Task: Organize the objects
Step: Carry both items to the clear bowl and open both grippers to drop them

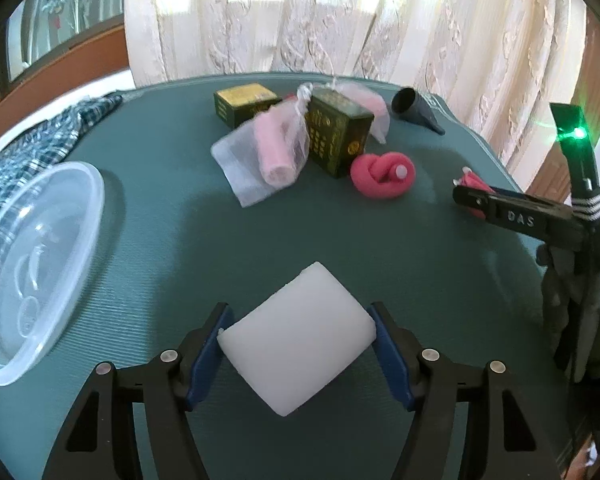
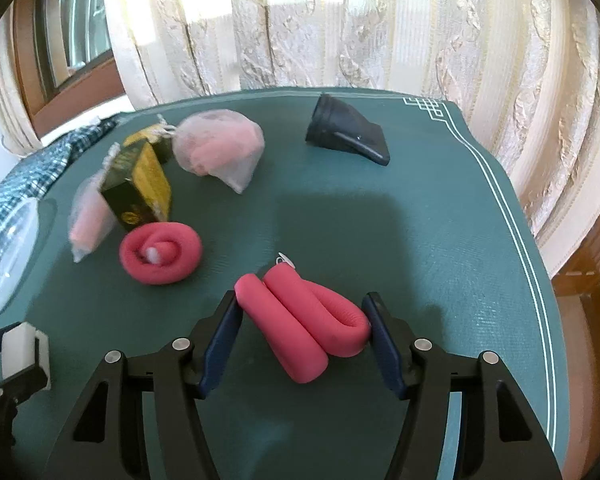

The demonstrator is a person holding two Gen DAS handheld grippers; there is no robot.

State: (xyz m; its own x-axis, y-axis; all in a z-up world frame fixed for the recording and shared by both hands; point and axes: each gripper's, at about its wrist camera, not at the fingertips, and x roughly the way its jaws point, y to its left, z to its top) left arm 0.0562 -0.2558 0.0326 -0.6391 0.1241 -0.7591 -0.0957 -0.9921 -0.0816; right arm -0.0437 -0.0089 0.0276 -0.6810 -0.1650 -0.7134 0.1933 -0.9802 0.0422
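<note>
White block [image 1: 296,338], clamped between the blue pads of the left gripper [image 1: 298,344] above a green mat [image 1: 160,240]. Folded red foam tube [image 2: 308,320], clamped in the right gripper [image 2: 304,330], marked "DAS"; coiled red tube [image 2: 160,252], green-and-gold boxes [image 1: 336,134] with unreadable print, and clear lid [image 1: 32,272] lie beyond.

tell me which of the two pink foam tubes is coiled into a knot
The pink foam tube lying free on the green mat, beside the dark green box. The other pink tube, between the right gripper fingers, is merely folded double.
</note>
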